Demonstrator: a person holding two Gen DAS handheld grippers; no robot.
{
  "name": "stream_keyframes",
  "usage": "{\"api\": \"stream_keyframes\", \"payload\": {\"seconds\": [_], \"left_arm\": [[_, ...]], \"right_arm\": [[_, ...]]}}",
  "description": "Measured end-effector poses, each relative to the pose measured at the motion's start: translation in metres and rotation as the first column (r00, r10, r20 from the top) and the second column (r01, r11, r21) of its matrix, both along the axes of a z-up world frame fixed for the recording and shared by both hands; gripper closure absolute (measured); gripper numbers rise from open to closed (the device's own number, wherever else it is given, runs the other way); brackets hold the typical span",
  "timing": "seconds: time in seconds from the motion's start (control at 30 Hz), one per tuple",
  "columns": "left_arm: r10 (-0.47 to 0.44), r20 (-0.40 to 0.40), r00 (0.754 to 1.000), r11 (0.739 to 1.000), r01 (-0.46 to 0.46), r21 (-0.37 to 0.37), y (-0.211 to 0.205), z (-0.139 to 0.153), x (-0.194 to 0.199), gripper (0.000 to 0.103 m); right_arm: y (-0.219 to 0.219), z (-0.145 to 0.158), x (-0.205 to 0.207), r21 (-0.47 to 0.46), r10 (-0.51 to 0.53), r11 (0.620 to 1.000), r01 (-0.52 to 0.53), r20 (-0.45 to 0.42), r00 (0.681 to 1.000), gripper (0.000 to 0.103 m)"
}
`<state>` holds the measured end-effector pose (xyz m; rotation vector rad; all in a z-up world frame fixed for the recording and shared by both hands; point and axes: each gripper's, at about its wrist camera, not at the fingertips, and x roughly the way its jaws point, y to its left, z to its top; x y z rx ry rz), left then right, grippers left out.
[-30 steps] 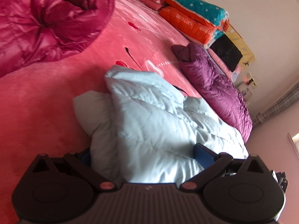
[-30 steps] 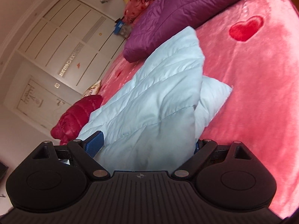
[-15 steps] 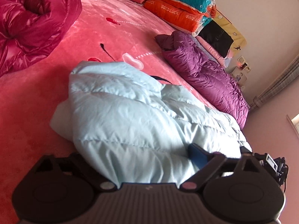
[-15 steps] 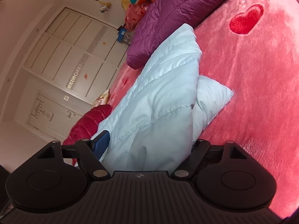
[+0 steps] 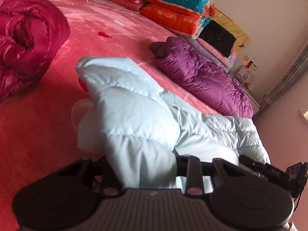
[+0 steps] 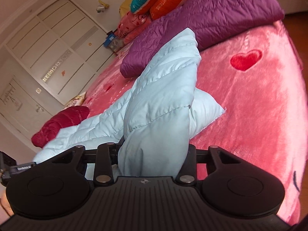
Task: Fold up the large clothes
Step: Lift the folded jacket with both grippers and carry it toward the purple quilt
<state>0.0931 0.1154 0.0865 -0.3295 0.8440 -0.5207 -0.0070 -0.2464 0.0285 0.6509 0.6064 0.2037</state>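
A light blue padded jacket lies crumpled on the pink bed cover. In the left wrist view my left gripper has a thick bunch of its fabric squeezed between its jaws, which are closing. In the right wrist view the same jacket rises in a twisted ridge. My right gripper pinches another bunch of it, its jaws closing too. The fabric hides the fingertips of both grippers. Both held ends are lifted a little off the cover.
A purple padded jacket lies beyond the blue one. A dark red jacket sits rolled at the left. Folded quilts are stacked at the head of the bed. White wardrobe doors stand past the bed's far side.
Both grippers have narrowed from wide open onto bunches of the blue jacket and risen slightly. The jacket is pulled up into ridges at each held end.
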Motion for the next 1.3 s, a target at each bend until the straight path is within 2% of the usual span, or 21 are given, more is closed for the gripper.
{"api": "stream_keyframes", "payload": {"seconds": [0.17,0.3,0.5,0.7,0.93,1.07,1.3], "left_arm": [[-0.025,0.019,1.0,1.0,0.025,-0.001,-0.008,0.015,-0.012,0.077],[-0.055,0.031,0.998,0.998,0.055,-0.002,-0.017,0.026,-0.026,0.078],[-0.1,0.061,0.993,0.995,0.102,-0.022,-0.029,0.047,-0.047,0.079],[-0.152,0.123,0.981,0.986,0.16,-0.052,-0.044,0.083,-0.067,0.079],[-0.221,0.219,0.95,0.967,0.243,-0.078,-0.068,0.139,-0.082,0.079],[-0.256,0.285,0.924,0.954,0.289,-0.08,-0.087,0.175,-0.087,0.079],[-0.281,0.369,0.886,0.935,0.339,-0.103,-0.119,0.228,-0.075,0.079]], "right_arm": [[0.012,0.02,-0.025,-0.116,-0.061,0.991,0.063,0.021,0.998,0.059],[0.021,0.039,-0.053,-0.218,-0.101,0.969,0.112,0.06,0.993,0.059],[0.019,0.056,-0.087,-0.26,-0.162,0.948,0.184,0.104,0.981,0.061],[0.008,0.081,-0.129,-0.276,-0.208,0.929,0.247,0.163,0.965,0.061],[-0.004,0.131,-0.172,-0.306,-0.26,0.89,0.339,0.269,0.927,0.061],[-0.018,0.166,-0.192,-0.31,-0.284,0.869,0.386,0.327,0.901,0.061],[-0.051,0.239,-0.204,-0.313,-0.302,0.832,0.458,0.437,0.847,0.061]]}}
